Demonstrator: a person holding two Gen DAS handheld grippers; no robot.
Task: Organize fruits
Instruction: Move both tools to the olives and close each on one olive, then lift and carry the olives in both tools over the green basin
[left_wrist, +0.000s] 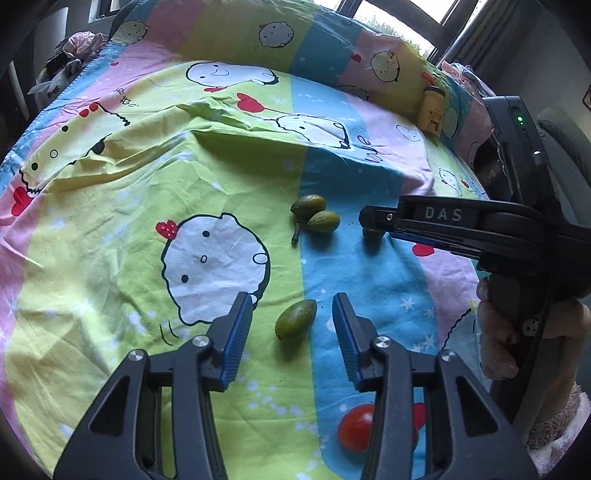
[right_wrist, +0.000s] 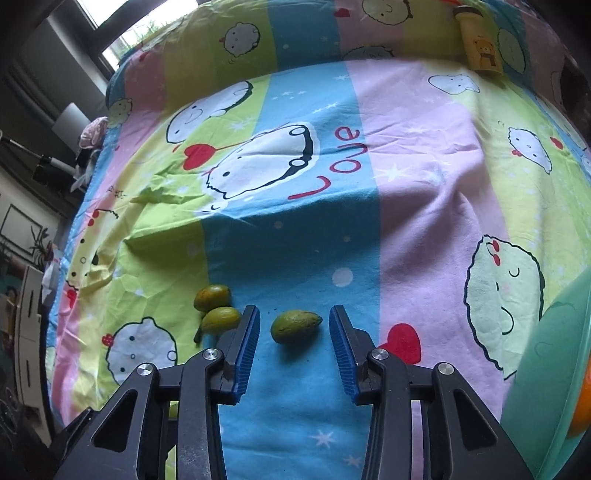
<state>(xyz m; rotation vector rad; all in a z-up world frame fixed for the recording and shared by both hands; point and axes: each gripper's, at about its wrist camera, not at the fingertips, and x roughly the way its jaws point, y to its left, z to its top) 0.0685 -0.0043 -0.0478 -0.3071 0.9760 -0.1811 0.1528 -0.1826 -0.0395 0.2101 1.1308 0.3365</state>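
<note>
left gripper (left_wrist: 291, 317) jaws apart, a green fruit (left_wrist: 295, 319) lying between them on the sheet (left_wrist: 147, 206), pads not touching it. right gripper (right_wrist: 294, 328) jaws apart too, another green fruit (right_wrist: 295, 327) between, untouched. fruit pair (right_wrist: 216, 309) just left of right gripper. tomato (left_wrist: 356, 426) under left gripper's right finger.

1. You're over a bed (right_wrist: 424, 155) w/ cartoon-print sheet in pink, green, blue stripes.
2. Window (right_wrist: 122, 33) behind the bed's far end, daylight coming in.
3. Dark wall on your left, framed picture (right_wrist: 22, 230) hung there.
4. White cabinet (right_wrist: 31, 332) below it.
</note>
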